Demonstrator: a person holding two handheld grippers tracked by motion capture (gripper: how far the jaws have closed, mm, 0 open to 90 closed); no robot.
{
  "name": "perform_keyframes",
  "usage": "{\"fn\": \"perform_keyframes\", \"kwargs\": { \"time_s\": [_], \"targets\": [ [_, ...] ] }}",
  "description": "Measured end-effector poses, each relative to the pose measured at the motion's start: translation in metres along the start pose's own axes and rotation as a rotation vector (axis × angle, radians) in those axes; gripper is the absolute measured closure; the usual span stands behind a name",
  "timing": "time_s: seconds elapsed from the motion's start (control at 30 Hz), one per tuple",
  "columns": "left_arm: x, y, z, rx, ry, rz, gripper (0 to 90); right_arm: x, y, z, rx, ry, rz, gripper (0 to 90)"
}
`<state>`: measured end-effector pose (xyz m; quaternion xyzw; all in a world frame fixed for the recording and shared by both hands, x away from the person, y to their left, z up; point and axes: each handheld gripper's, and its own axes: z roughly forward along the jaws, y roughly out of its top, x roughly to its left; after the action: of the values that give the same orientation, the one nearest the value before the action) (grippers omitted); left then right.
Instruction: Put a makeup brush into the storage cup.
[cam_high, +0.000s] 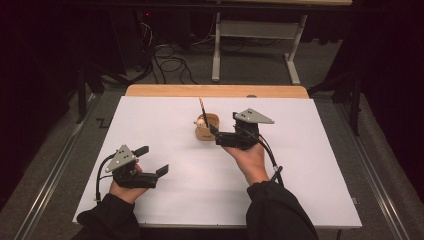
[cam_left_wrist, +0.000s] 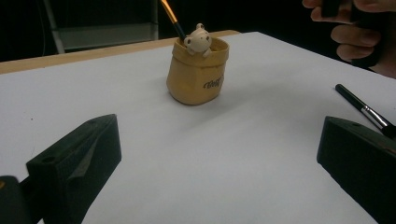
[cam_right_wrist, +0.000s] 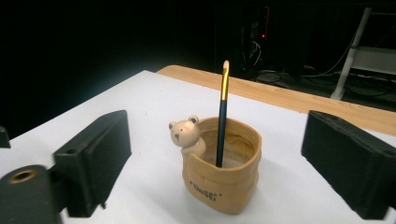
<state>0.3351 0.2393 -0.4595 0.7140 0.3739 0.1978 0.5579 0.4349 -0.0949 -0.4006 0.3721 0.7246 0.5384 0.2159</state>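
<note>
The right gripper (cam_high: 216, 134) sits just beside the tan ceramic sack-shaped pot with a small bear figure on its rim (cam_high: 206, 128), its 2 black jaws spread wide and nothing clamped between them. In the right gripper view the pot (cam_right_wrist: 223, 179) stands upright between the jaws without touching either one. A slim dark paintbrush with a gold band and pale tip (cam_right_wrist: 222, 121) stands in the pot, leaning a little, its lower end down inside and its tip well above the rim. In the high view the brush (cam_high: 203, 111) rises from the pot toward the far edge of the white-covered counter (cam_high: 165, 120).

The left gripper (cam_high: 154, 161) rests near the front left of the counter, well apart from the pot, its jaws also wide and holding nothing. In the left gripper view the pot (cam_left_wrist: 198, 74) stands farther off between those jaws, and a 2nd paintbrush with a black handle and silver ferrule (cam_left_wrist: 364, 108) lies flat on the white surface near the right jaw. The person's right hand (cam_left_wrist: 357, 35) shows at the upper right of that view.
</note>
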Motion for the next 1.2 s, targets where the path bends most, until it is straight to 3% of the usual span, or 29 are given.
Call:
{"fn": "perform_keyframes", "kwargs": {
  "time_s": [0.13, 0.33, 0.73, 1.2],
  "targets": [
    [0.000, 0.000, 0.000, -0.001, 0.004, -0.002, 0.6, 0.000, -0.003, -0.014, -0.014, -0.004, -0.004, 0.7],
    [0.000, 0.000, -0.001, -0.003, 0.009, -0.003, 0.6, -0.002, -0.007, -0.034, -0.025, -0.008, -0.020, 0.5],
    [0.001, -0.001, -0.001, 0.000, 0.015, -0.004, 0.6, -0.011, -0.031, -0.071, 0.004, -0.046, -0.060, 0.5],
    [0.001, -0.001, 0.000, -0.002, 0.026, -0.008, 0.6, -0.027, -0.061, -0.104, 0.006, -0.083, -0.048, 0.5]
  ]
}}
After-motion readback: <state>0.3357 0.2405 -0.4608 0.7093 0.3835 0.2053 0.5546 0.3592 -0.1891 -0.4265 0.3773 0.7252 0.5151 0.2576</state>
